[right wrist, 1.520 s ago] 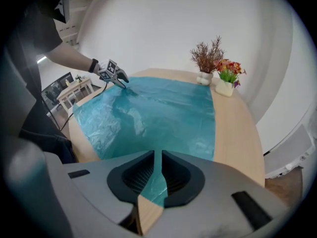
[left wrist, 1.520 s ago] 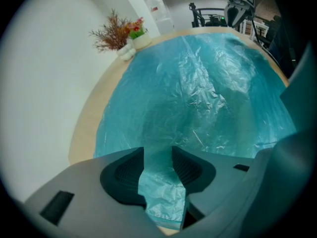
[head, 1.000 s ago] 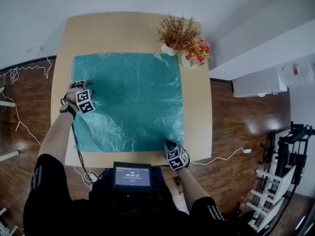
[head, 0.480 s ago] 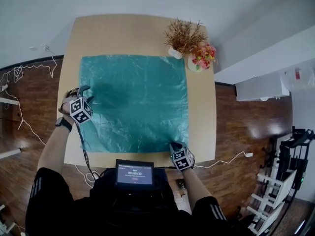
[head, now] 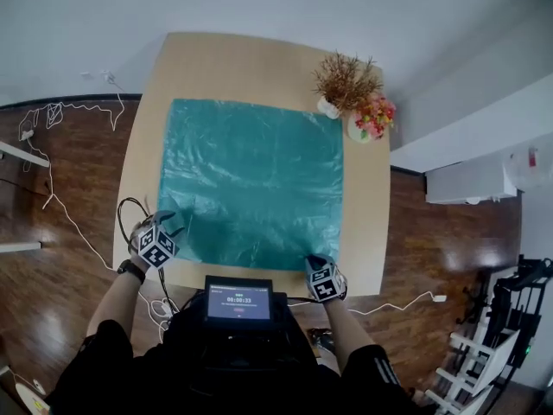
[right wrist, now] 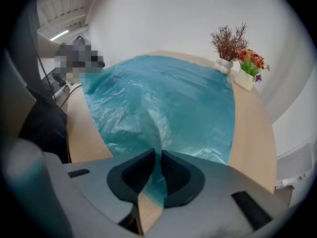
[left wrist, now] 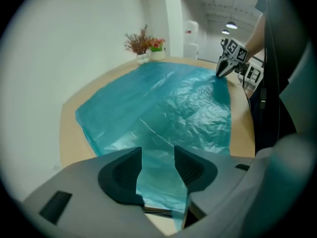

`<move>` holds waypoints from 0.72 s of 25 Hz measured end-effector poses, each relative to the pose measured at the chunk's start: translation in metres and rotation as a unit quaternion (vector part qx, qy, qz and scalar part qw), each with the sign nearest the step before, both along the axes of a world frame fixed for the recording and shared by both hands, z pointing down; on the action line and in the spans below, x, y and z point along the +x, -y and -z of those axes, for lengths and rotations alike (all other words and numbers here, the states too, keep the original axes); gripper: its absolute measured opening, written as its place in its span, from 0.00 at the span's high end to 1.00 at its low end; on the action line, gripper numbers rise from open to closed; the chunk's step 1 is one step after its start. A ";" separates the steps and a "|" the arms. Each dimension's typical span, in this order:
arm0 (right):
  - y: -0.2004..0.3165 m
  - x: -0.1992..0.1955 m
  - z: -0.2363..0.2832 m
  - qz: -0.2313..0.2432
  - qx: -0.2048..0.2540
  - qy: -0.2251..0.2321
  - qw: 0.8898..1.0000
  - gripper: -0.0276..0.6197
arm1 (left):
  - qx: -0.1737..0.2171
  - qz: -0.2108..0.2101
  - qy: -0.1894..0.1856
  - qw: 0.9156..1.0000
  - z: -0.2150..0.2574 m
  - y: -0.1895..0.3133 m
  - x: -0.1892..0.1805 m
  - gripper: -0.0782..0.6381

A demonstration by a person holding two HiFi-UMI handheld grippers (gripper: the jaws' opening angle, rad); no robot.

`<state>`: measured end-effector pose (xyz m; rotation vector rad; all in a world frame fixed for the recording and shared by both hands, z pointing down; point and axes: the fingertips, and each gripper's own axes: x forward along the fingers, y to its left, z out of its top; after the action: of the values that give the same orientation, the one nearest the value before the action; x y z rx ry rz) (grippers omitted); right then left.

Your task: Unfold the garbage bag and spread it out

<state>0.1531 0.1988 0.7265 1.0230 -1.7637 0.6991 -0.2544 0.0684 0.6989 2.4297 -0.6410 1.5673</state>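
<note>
Left gripper, right gripper: grey moulded shells, black ribbed pads. White cube with black square markers behind each pair of jaws. Black short sleeves with white stripes; dark wristband behind left jaws.

Timer digits, seemingly 00:00:33, on the small dark screen

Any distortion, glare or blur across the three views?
Head view: sharp, even light, table edges bow slightly, faint sheen on garbage bag. Left gripper view: strong fisheye, black corners, ceiling lamp bright top right. Right gripper view: same fisheye, no glare.
</note>
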 end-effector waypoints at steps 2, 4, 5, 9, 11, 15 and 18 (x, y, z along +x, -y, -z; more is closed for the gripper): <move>0.001 0.000 -0.001 -0.002 -0.001 0.004 1.000 0.84 | -0.021 0.020 -0.008 1.000 -0.010 -0.019 -0.002 0.59; 0.001 0.000 -0.002 -0.003 -0.006 0.006 1.000 0.84 | -0.039 0.048 -0.017 0.998 -0.018 -0.031 -0.002 0.59; 0.001 -0.001 -0.002 -0.001 -0.008 0.006 1.000 0.83 | -0.046 0.061 -0.016 0.997 -0.021 -0.036 -0.004 0.59; 0.001 0.001 -0.003 0.009 -0.007 0.003 1.000 0.84 | -0.061 0.087 0.001 0.994 -0.033 -0.050 -0.009 0.59; 0.003 0.001 -0.003 0.008 -0.004 0.002 1.000 0.84 | -0.060 0.095 0.003 0.994 -0.033 -0.051 -0.012 0.59; 0.004 -0.002 -0.002 0.005 -0.001 -0.010 1.000 0.85 | -0.059 0.088 0.021 0.994 -0.033 -0.054 -0.021 0.59; 0.006 -0.002 -0.005 0.003 0.002 -0.009 1.000 0.86 | -0.059 0.095 0.024 0.993 -0.031 -0.046 -0.020 0.58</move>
<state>0.1511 0.1925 0.7311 1.0227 -1.7517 0.6813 -0.2745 0.1141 0.7294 2.1824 -0.7421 1.5445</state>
